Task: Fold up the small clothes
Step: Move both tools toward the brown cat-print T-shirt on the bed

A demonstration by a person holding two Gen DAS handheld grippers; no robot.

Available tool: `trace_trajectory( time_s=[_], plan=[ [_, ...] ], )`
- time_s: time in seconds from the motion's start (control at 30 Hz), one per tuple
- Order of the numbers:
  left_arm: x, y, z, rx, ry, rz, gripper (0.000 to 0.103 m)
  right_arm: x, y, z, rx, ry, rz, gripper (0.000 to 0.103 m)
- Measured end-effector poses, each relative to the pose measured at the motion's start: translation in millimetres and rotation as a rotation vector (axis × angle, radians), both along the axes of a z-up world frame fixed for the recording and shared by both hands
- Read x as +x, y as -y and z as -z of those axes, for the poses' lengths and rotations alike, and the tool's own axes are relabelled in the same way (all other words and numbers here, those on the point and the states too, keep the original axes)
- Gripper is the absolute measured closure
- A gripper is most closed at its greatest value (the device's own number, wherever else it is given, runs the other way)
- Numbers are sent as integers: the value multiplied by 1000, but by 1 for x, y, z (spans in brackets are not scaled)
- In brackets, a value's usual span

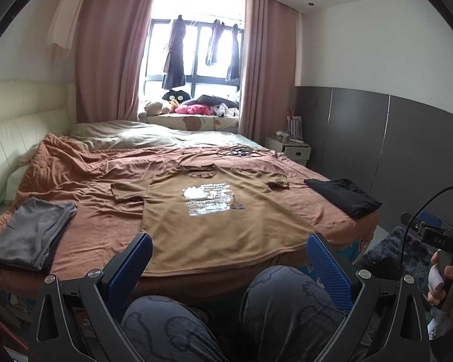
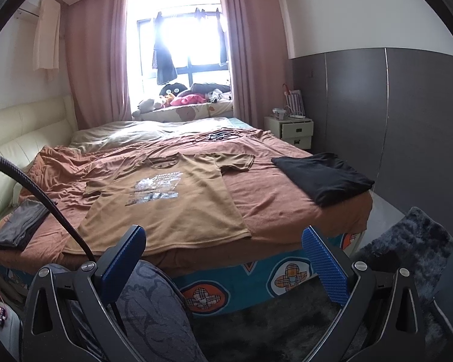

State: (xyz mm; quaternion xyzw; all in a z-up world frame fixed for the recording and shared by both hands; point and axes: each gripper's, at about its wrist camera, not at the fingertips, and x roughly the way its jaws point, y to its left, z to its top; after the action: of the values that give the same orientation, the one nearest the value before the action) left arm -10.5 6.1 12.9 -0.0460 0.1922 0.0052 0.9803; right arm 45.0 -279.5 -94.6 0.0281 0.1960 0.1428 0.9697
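The brown printed T-shirt (image 1: 214, 211) lies flat and face up on the bed (image 1: 99, 211), ahead of and above both tools, with its hem at the near edge of the mattress and its collar pointing away toward the window, so its long axis runs straight away from the person. The left tool (image 1: 229, 259) has its blue pads wide apart with nothing between them, held low over the person's knees, and the hem sits just beyond its tips, spanning most of the gap. The right tool (image 2: 223, 256) is likewise spread and empty; from it the shirt lies forward and to the left, its right hem corner nearest. Judging by this, each tool has its own hem corner or sleeve within reach, the left one more squarely placed. A folded grey garment (image 1: 30, 238) rests at the left near corner of the bed and a folded black garment (image 2: 323, 178) at the right edge, both well apart from the shirt, leaving open rust-coloured blanket on either side and beyond the collar for folding sleeves inward
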Motion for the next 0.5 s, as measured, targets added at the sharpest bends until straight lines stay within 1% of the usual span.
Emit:
trace_trajectory(
  time_s=[0.3, 0.5],
  plan=[
    [8, -3, 3, -4, -3, 4, 0, 7, -4, 1, -7, -1, 22, 0],
    [20, -10, 6, -16, -11, 0, 0, 21, -10, 2, -12, -21, 46, 0]
  ],
)
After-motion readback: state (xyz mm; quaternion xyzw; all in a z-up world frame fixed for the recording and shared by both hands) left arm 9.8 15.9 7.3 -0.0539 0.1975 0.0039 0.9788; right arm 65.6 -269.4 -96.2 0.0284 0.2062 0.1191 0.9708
